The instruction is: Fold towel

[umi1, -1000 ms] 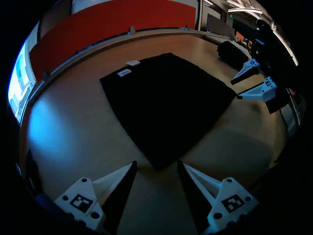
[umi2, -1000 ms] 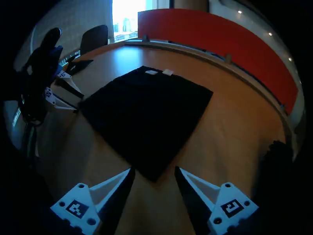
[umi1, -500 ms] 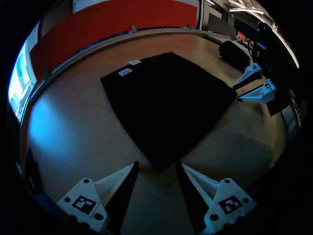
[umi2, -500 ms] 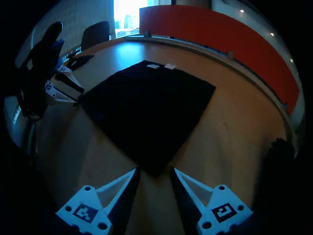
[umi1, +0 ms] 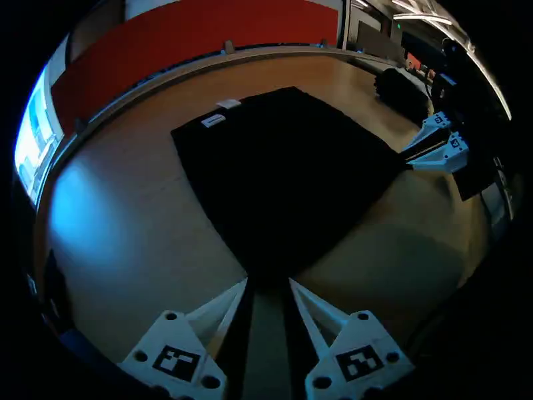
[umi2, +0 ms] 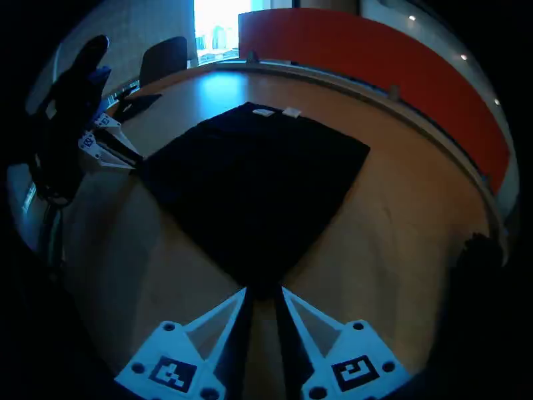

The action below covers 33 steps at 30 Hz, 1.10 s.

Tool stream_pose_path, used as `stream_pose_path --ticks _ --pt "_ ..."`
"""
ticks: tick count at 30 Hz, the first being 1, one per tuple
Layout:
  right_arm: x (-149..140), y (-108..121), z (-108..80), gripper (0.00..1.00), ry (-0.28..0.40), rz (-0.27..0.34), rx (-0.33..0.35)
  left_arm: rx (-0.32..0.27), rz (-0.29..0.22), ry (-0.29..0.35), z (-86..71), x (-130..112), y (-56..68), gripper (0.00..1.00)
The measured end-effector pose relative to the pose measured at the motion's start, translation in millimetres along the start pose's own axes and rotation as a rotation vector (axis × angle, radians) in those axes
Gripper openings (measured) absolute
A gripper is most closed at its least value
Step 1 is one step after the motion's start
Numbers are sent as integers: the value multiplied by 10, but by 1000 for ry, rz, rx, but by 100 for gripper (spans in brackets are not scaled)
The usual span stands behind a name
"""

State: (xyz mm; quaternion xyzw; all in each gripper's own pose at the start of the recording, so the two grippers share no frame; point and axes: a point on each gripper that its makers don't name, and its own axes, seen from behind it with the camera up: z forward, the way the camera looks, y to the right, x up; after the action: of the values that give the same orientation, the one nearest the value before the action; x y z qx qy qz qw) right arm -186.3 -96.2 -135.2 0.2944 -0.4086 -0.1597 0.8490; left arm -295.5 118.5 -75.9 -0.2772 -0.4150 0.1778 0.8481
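A black towel (umi1: 286,167) lies flat on the wooden table (umi1: 120,220), with white tags (umi1: 213,121) at its far edge. In the left gripper view, my left gripper (umi1: 267,283) is shut on the towel's near corner. Farther off in that view, my right gripper (umi1: 405,157) pinches the right-hand corner, its fingers meeting at a point. In the right gripper view, the towel (umi2: 256,180) spreads ahead and my right gripper (umi2: 264,291) is shut on its near corner. My left gripper (umi2: 136,161), held by a dark-sleeved person, grips the left-hand corner.
A red partition (umi1: 200,33) runs along the table's far edge. A dark bag (umi1: 400,90) sits on the table past the right gripper. A chair (umi2: 163,63) and a small dark object (umi2: 136,103) stand near the bright window.
Both grippers have closed from wide open onto the towel's two near corners. The towel itself has not moved.
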Motion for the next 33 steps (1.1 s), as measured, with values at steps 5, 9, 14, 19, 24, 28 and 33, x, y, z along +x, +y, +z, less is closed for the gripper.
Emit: stream_pose_path --ticks 5,9,14,19,24,28,33 --pt "-1 0 -6 17 -2 9 -1 11 -5 -1 -2 5 6 12" --pt "11 21 -30 12 0 21 -6 12 -16 2 -8 13 18 9" --pt "24 40 -56 11 8 34 -13 -16 -29 10 -15 41 76 9" --pt "90 42 -95 11 29 55 -8 -16 -44 24 -52 125 85 9" --pt "202 62 -189 11 57 58 -10 -18 -70 40 -142 223 76 9" --pt "331 82 -299 11 86 53 -15 -16 -90 55 -248 304 47 9" --pt "528 96 -471 11 128 49 -17 -16 -116 74 -400 398 17 9"
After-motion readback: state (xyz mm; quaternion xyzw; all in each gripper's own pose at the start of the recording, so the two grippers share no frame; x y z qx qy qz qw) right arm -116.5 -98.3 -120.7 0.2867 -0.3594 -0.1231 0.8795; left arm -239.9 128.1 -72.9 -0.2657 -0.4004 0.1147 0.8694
